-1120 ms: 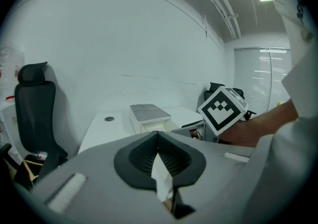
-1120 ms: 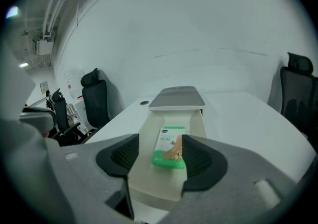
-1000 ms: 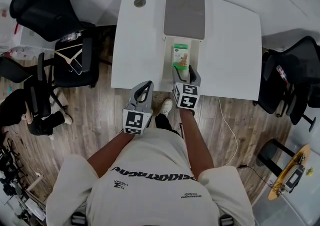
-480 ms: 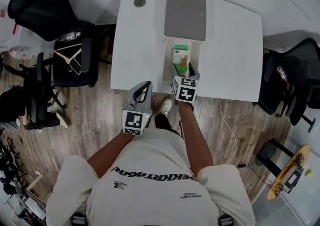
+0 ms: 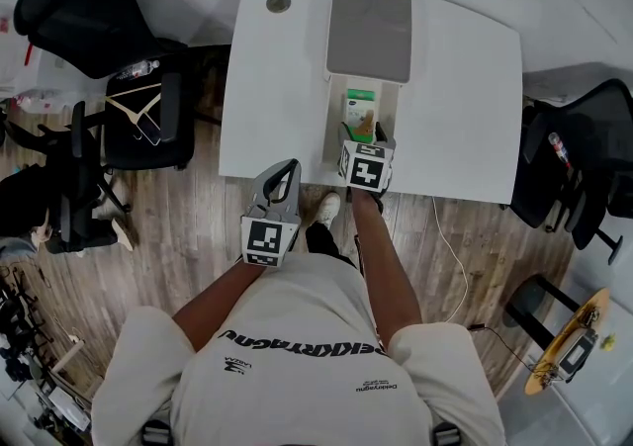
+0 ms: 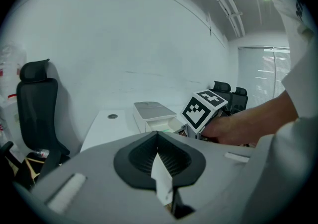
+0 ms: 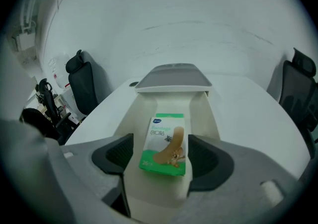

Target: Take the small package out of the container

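A white container with a grey lid stands on the white table. Its drawer is pulled out toward me. The small green package lies flat in the drawer. My right gripper hovers over the drawer's near end. Its jaws are opening, with the package's near end between the pads and a gap on each side. My left gripper stays shut beside the table's front edge, off the table. The right gripper's marker cube shows in the left gripper view.
A round grommet sits at the table's far left. Black office chairs stand to the left, one with a wooden hanger. Another chair is at the right. A cable trails on the wooden floor.
My right gripper has moved forward over the drawer toward the package. The left gripper has not moved.
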